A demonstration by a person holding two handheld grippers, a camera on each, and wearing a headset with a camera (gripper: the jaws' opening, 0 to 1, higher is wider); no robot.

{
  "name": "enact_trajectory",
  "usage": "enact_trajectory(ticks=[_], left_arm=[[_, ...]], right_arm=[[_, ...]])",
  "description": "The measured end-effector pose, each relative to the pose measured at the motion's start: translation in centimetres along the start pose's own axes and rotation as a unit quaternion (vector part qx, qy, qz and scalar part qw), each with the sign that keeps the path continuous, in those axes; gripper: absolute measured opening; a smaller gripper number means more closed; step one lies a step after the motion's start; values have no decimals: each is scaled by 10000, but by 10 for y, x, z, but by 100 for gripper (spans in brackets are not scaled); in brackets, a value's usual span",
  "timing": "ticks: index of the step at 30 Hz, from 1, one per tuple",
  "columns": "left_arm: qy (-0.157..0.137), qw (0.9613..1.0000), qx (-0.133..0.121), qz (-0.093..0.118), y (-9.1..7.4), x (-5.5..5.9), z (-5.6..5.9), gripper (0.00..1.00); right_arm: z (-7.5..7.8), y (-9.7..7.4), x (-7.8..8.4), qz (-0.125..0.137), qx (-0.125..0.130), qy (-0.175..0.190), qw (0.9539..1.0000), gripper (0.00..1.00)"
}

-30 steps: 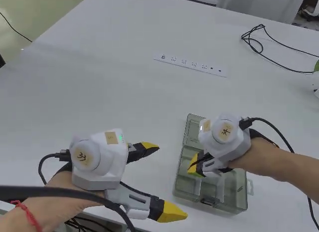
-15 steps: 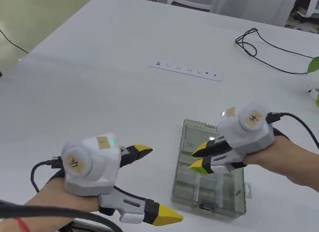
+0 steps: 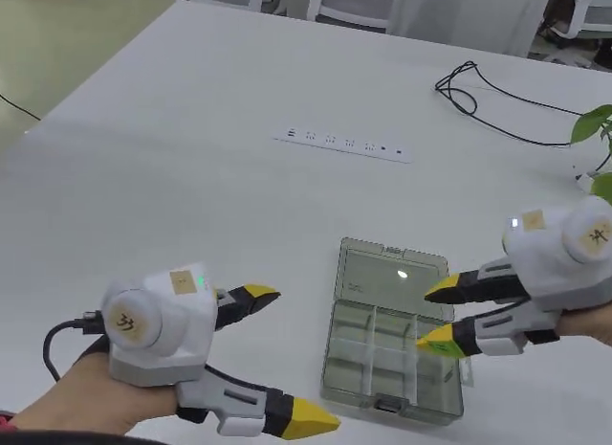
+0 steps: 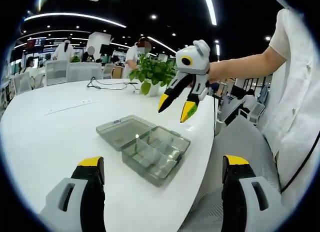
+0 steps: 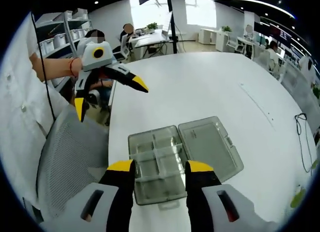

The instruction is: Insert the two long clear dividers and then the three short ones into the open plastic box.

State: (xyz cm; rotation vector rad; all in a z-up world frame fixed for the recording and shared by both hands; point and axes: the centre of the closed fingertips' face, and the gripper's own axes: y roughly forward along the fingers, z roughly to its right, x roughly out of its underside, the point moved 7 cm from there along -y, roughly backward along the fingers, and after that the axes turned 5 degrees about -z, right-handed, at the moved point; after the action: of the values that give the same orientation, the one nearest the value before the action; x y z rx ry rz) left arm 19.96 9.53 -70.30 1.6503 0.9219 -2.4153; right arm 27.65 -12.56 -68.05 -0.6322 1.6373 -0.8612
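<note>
The clear plastic box [image 3: 392, 349] [image 4: 145, 147] [image 5: 160, 164] lies open on the white table, its lid [image 3: 392, 273] folded flat behind the tray. Clear dividers stand inside the tray and split it into several compartments. My left gripper [image 3: 292, 354] hovers to the left of the box, jaws wide open and holding nothing. My right gripper [image 3: 442, 313] is lifted just above the box's right edge, its yellow-tipped jaws open a little with nothing between them. In the left gripper view the right gripper [image 4: 175, 105] hangs above the box; in the right gripper view the left gripper [image 5: 107, 100] floats beyond it.
A white power strip [image 3: 342, 144] lies mid-table beyond the box. A black cable [image 3: 478, 96] coils at the far right, near green plant leaves [image 3: 595, 139]. The table edge runs close to my body. A mesh chair back [image 5: 70, 157] stands beside the table.
My right gripper has lifted off the box and drawn back to the right, uncovering the tray. The left gripper has hardly moved. The head camera tipped upward.
</note>
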Motion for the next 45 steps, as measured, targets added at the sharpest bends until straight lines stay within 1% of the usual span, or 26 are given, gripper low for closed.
enact_trajectory(ticks=[4,7,9,13,16,19,20,21,23,24,26,30,31,34,36,39,40,45], left_arm=[[-1,10000,10,-19,0,0,1,100],[2,10000,19,-46,1,1,1,100],[-17,10000,26,-57,1,1,1,100],[-11,10000,35,-81,1,1,1,100],[-15,9999,32,-118,0,2,1,100],[-32,9999,24,-140,0,2,-1,100],[-36,9999,24,-139,0,2,-1,100],[-37,9999,26,-140,0,2,-1,100],[-40,9999,29,-152,0,2,-1,100],[-47,9999,35,-161,0,2,-1,100],[-42,9998,44,-174,0,2,0,100],[-57,9998,57,-196,1,3,0,100],[-65,9998,54,-198,1,3,0,100],[-79,9997,43,-217,0,4,0,100],[-84,9997,42,-231,0,5,0,100],[-82,9997,38,-238,0,5,0,100],[-90,9997,38,-230,1,4,1,100],[-109,9996,46,-245,2,5,1,100]], right_arm=[[2,-13,25,-87,95,154,9998,46],[5,-20,47,-262,177,176,9993,49],[7,-24,62,-364,212,257,9988,52],[8,-31,85,-580,239,338,9975,54],[9,-36,100,-692,262,387,9965,56],[14,-39,118,-898,319,389,9947,57],[16,-40,122,-908,322,402,9945,57],[17,-41,128,-966,328,467,9937,57],[19,-41,136,-1083,342,451,9925,57],[21,-42,143,-1228,351,397,9910,58],[23,-41,153,-1415,357,323,9888,58],[22,-39,165,-1696,365,231,9846,57],[23,-39,170,-1828,381,159,9823,57],[22,-37,178,-2008,381,52,9789,56],[22,-36,184,-2186,385,-136,9750,55],[21,-34,189,-2345,351,-259,9711,53],[22,-33,191,-2400,353,-362,9695,53],[25,-29,196,-2537,382,-520,9651,48]])
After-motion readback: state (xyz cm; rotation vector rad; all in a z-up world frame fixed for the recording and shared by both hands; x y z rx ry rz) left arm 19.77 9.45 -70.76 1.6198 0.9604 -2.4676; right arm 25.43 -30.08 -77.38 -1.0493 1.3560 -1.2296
